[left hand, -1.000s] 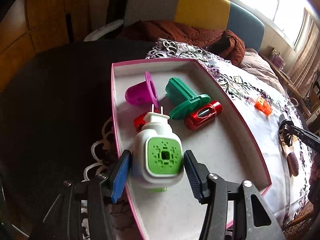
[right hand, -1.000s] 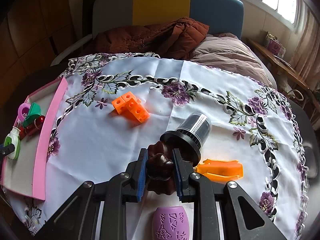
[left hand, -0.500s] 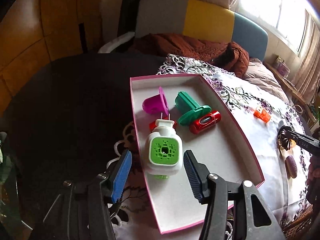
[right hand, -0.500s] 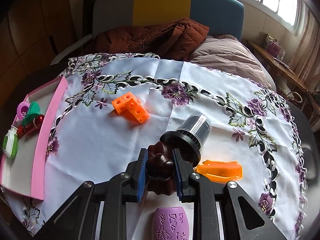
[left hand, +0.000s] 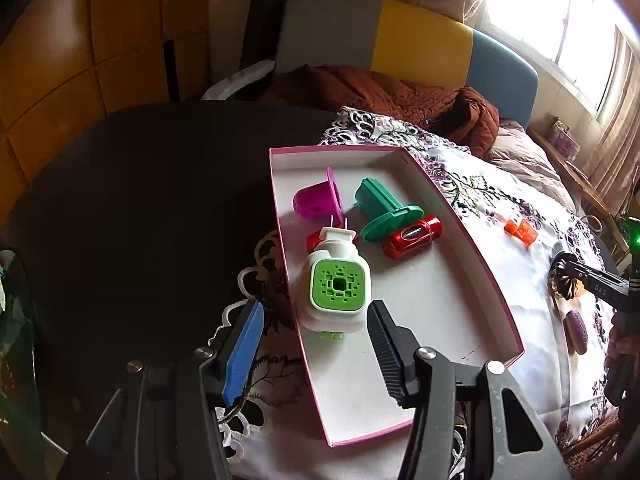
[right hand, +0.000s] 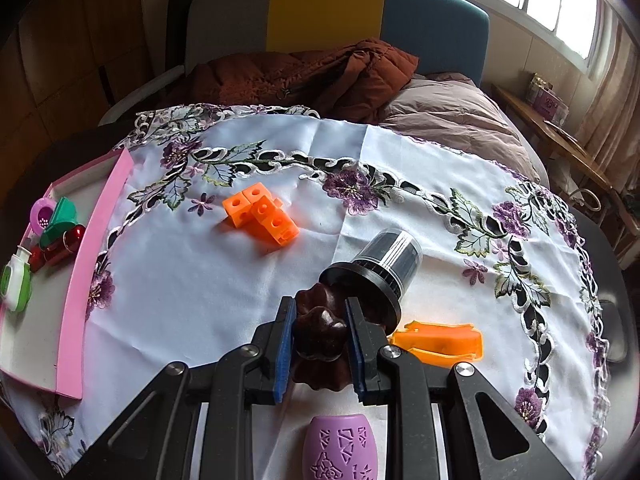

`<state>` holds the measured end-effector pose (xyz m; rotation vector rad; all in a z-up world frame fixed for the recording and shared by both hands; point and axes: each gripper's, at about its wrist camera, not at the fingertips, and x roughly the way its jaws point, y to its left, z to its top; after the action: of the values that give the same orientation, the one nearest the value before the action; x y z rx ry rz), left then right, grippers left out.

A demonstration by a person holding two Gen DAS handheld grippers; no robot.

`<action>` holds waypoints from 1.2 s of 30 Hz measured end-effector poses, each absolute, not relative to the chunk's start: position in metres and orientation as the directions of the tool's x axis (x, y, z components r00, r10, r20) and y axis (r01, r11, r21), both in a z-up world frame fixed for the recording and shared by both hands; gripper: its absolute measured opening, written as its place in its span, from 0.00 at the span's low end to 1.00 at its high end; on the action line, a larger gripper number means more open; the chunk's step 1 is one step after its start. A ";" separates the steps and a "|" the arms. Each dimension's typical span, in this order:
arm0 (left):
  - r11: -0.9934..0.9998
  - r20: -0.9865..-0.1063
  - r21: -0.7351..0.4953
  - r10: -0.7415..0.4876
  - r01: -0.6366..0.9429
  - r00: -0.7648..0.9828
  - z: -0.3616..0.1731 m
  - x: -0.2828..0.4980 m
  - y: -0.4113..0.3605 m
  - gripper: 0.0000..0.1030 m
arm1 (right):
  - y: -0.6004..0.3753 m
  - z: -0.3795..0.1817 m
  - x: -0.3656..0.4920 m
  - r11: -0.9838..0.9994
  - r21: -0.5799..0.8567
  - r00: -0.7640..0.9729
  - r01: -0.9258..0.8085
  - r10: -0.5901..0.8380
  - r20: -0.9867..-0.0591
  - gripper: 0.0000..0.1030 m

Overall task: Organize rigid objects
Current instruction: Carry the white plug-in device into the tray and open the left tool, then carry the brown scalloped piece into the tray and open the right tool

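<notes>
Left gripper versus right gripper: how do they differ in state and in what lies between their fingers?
The left gripper is open and holds nothing, hovering over the white and green plug-in device that lies in the pink tray; the right gripper is shut on a dark brown fluted piece. The left gripper is at the tray; the right gripper is over the tablecloth. Both have blue pads.
</notes>
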<state>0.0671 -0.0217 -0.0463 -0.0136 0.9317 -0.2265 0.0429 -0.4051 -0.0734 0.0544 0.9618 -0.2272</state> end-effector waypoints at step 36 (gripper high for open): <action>0.975 -0.796 -0.145 -0.215 0.166 0.567 -0.052 0.060 0.000 0.53 | -0.374 -0.035 0.036 0.981 0.038 0.617 0.189 -0.088 -0.782 0.24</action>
<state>0.0597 -0.0002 -0.0522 -0.0564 0.9424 -0.2235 0.0364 -0.3741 -0.0352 0.1212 0.8922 -0.1601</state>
